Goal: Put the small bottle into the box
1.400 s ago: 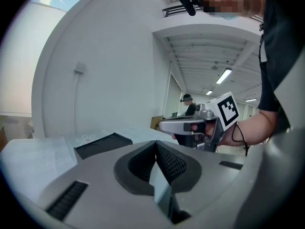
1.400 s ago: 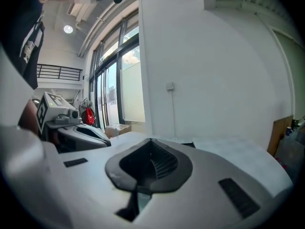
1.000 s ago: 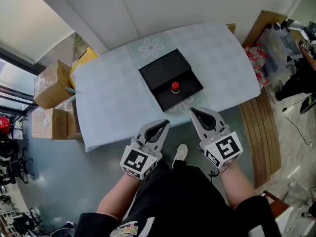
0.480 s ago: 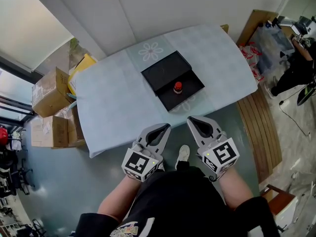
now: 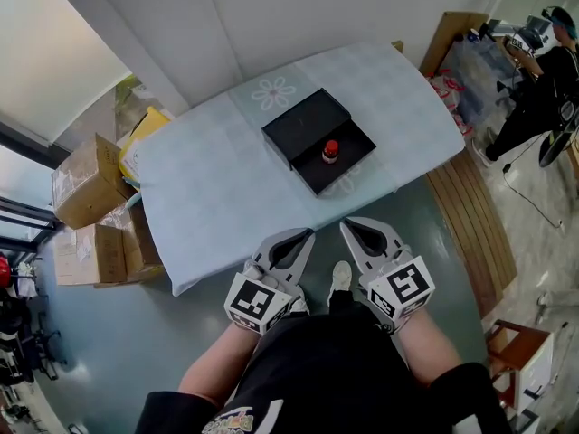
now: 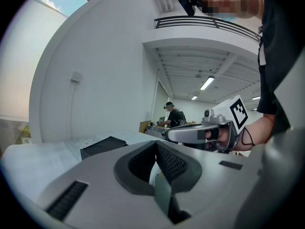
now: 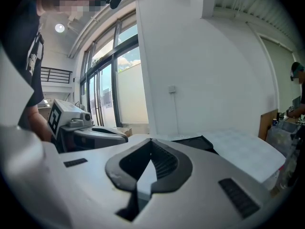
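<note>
My left gripper (image 5: 303, 236) and right gripper (image 5: 348, 227) were grey, patterned with black-and-white squares. Box (image 5: 303, 125) was black. Small bottle (image 5: 331, 152) was red on top, whitish below. Tablecloth (image 5: 217, 179) was pale blue, faintly checked, with white flower motif (image 5: 275, 91). Cardboard boxes (image 5: 81, 183) were brown. Floor (image 5: 99, 351) was dull grey-green.

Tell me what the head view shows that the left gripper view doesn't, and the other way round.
Only the head view: the small bottle with its red cap, standing in the black box, and cardboard boxes on the floor beside the table. Only the left gripper view: the left gripper seen close up, jaws together with nothing between them, and ceiling lights. Both: the black box, the pale table and the right gripper.
</note>
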Tool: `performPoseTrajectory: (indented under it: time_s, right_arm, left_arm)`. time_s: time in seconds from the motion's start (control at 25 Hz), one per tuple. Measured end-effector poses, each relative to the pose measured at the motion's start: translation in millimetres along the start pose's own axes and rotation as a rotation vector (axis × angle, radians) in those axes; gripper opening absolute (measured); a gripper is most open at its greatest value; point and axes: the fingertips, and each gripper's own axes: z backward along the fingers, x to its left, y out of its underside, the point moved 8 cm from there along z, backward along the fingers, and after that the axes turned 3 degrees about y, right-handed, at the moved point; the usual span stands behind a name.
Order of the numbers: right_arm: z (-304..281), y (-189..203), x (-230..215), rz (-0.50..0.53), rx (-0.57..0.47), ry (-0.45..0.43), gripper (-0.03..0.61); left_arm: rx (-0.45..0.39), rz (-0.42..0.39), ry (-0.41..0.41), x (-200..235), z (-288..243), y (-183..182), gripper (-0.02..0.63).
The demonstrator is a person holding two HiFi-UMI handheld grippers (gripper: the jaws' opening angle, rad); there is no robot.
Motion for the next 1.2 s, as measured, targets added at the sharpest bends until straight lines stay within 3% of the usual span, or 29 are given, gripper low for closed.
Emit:
performPoseTrajectory:
  time_s: [0.52, 1.2]
  right_arm:
    - [2.5, 6.7, 55.7, -0.006, 0.004, 0.062, 0.009]
    - [8.8, 13.6, 68.6, -0.027, -0.011, 0.107, 0.009]
  left_arm:
    - [-0.004, 0.007, 0.053, 7.2, 46.0, 10.3, 0.008]
    - [0.016, -0.010, 0.100, 6.1, 54.0, 14.8, 0.008]
